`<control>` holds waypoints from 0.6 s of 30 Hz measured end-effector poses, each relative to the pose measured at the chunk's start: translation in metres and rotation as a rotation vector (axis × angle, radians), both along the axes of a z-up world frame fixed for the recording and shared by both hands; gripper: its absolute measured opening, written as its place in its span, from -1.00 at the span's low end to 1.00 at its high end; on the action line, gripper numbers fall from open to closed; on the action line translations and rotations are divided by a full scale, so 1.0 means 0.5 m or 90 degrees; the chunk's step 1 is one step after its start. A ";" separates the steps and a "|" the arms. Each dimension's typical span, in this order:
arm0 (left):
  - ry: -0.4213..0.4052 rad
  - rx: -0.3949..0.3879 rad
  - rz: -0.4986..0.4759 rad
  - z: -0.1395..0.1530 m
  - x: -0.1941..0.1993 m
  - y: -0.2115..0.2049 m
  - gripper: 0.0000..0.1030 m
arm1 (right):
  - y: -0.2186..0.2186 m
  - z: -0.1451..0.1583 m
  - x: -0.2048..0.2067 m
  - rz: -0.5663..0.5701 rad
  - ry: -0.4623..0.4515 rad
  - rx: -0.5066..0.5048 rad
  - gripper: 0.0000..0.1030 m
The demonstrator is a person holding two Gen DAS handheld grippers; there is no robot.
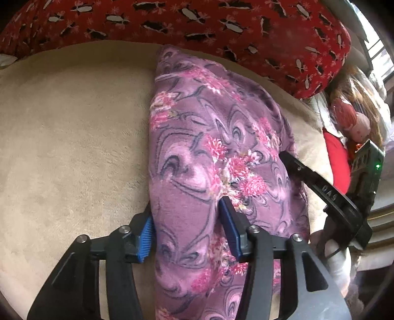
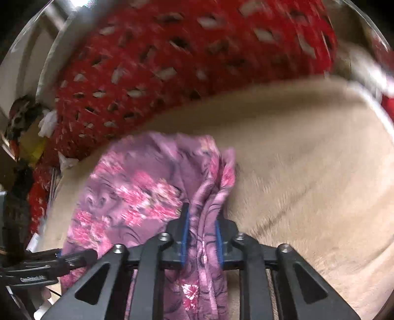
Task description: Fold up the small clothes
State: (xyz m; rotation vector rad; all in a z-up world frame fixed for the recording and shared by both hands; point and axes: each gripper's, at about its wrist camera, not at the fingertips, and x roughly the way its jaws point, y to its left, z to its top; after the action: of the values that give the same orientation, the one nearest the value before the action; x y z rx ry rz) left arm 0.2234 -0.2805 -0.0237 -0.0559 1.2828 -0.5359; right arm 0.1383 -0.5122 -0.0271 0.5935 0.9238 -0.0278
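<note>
Beige plush bed cover (image 1: 73, 128); red patterned blanket (image 1: 197, 22) behind; window (image 1: 376, 46) right.

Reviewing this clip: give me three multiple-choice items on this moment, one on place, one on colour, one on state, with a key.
1. The purple floral garment lies on:
A. a beige plush surface
B. a wooden floor
C. a metal tray

2. The patterned fabric behind it is:
A. green
B. red
C. white

3. The right gripper is:
A. open over bare surface
B. shut on a fold of the garment
C. out of view

Key: A, beige pile surrounds the cloth; B, red with dark and white motifs; B, blue pads pinch bunched cloth.
</note>
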 end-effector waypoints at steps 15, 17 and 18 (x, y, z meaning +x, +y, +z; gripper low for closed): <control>0.167 -0.157 0.029 -0.066 0.036 0.024 0.32 | 0.015 -0.025 -0.074 0.074 -0.048 0.158 0.15; 0.132 -0.128 0.042 -0.052 0.028 0.020 -0.24 | 0.031 -0.016 -0.065 0.084 -0.039 0.131 -0.22; 0.119 -0.113 0.040 -0.044 0.025 0.018 -0.36 | 0.043 -0.004 -0.064 0.091 -0.041 0.097 -0.28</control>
State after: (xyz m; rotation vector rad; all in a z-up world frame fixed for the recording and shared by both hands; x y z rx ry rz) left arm 0.2360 -0.2716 -0.0455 -0.2991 1.4077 -0.5995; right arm 0.1064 -0.4907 -0.0293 0.6634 0.9093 0.1909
